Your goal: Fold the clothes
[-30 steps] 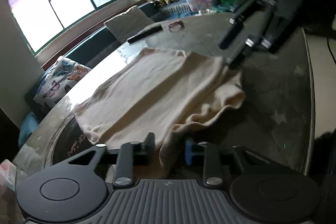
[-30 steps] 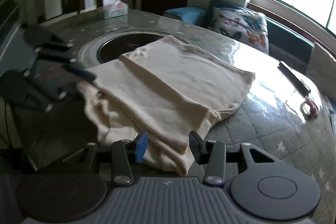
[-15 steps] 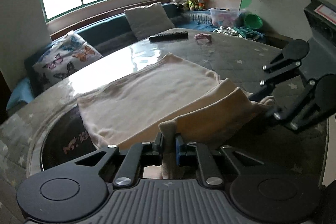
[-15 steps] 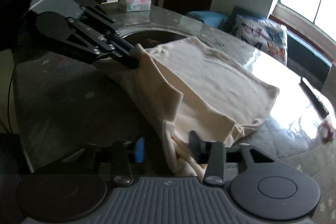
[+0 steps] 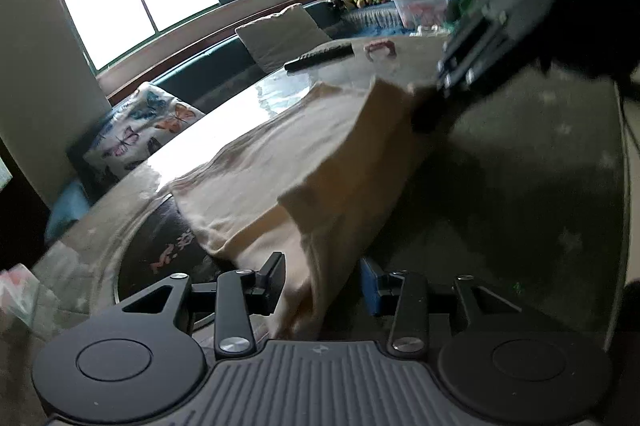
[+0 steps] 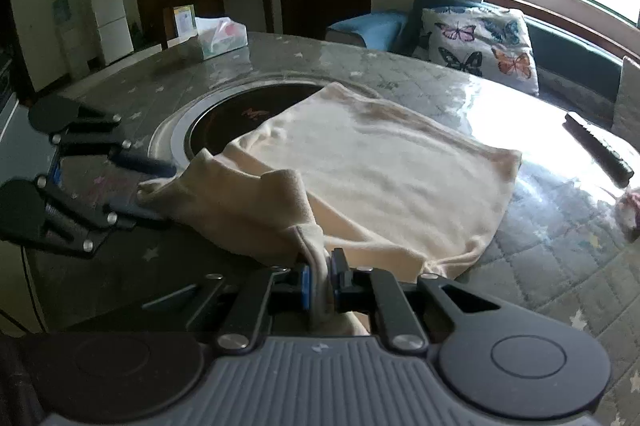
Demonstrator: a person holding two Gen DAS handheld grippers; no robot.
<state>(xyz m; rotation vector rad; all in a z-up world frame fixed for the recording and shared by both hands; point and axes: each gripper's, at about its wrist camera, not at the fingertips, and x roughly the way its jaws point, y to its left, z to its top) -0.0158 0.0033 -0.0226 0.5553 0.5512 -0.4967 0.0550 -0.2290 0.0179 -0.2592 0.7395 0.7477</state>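
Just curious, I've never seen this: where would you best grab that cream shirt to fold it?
I'd pinch the bunched near edge of the cream shirt, coming from the near side of the table. That edge stands up in a thick fold; the rest lies flat.

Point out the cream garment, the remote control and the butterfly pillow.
cream garment [image 6: 380, 170]: right wrist view, flat top layer.
remote control [image 6: 598, 148]: right wrist view, middle of its body.
butterfly pillow [image 6: 480, 42]: right wrist view, printed front.
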